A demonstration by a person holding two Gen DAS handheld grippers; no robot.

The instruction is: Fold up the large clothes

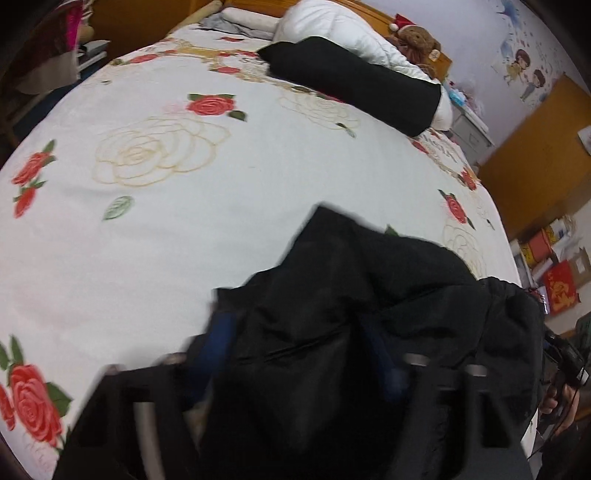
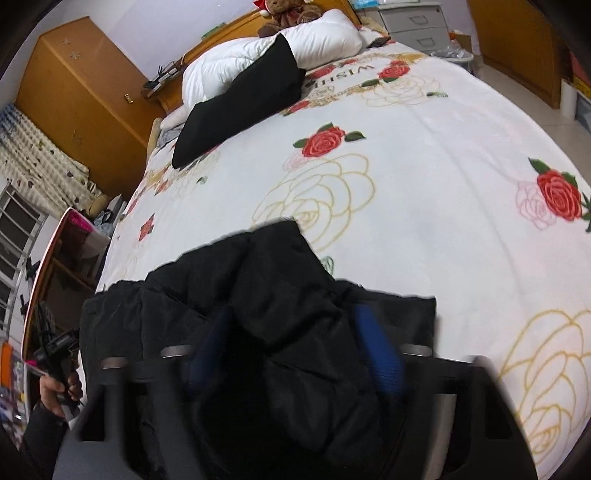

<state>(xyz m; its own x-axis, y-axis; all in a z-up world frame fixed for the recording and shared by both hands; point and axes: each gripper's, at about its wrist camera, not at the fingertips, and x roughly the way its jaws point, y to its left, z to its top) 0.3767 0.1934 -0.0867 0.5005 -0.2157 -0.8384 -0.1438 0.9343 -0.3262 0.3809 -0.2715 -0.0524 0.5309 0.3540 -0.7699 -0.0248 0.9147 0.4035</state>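
Observation:
A black padded jacket (image 1: 369,295) is bunched at the near edge of the bed and fills the bottom of both views; it also shows in the right wrist view (image 2: 280,295). My left gripper (image 1: 303,354) is shut on the jacket's fabric, its blue fingers (image 1: 221,336) pressed into the folds. My right gripper (image 2: 295,350) is shut on the jacket too, with a blue finger (image 2: 376,350) on the right side of a fold. The other hand-held gripper (image 2: 55,354) shows at the left edge of the right wrist view.
The bed has a white blanket with red roses (image 1: 184,166). A folded black garment (image 1: 351,81) lies near the white duvet (image 1: 332,29) at the headboard, with a teddy bear (image 1: 413,37). A wooden wardrobe (image 2: 81,99), drawers (image 2: 417,29) and boxes (image 1: 554,273) surround the bed.

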